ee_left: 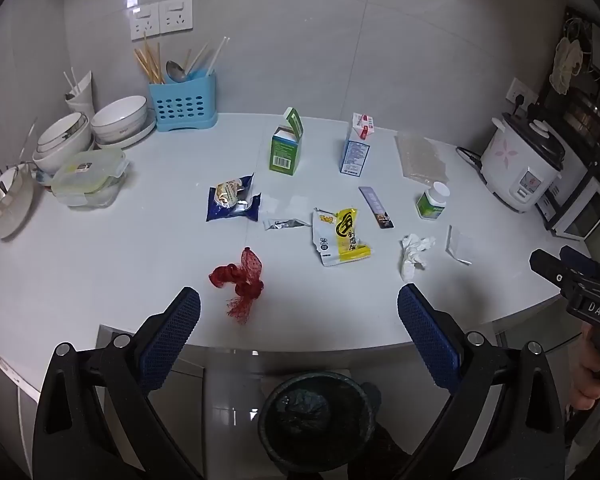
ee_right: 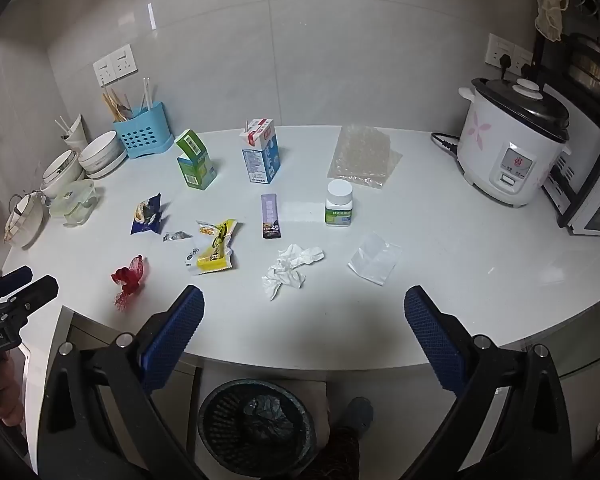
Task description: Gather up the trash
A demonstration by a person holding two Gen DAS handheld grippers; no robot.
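Trash lies on the white counter (ee_left: 100, 272): a red mesh net (ee_left: 240, 280) (ee_right: 128, 278), a yellow wrapper (ee_left: 340, 242) (ee_right: 214, 250), a crumpled tissue (ee_left: 414, 254) (ee_right: 292, 270), a blue snack bag (ee_left: 232, 200) (ee_right: 148, 216), a clear plastic bag (ee_right: 374, 260), a purple sachet (ee_right: 270, 216), a green carton (ee_left: 286, 148) and a milk carton (ee_right: 262, 156). A dark bin (ee_left: 314, 420) (ee_right: 256, 424) stands on the floor below the counter edge. My left gripper (ee_left: 300, 320) is open and empty, just short of the net. My right gripper (ee_right: 304, 320) is open and empty, in front of the tissue.
Bowls (ee_left: 120, 118), a lidded container (ee_left: 90, 176) and a blue utensil holder (ee_left: 182, 104) stand at the back left. A rice cooker (ee_right: 512, 148) and a small oven (ee_right: 596, 200) stand at the right. A white pill bottle (ee_right: 339, 209) and bubble wrap (ee_right: 364, 156) are mid-counter.
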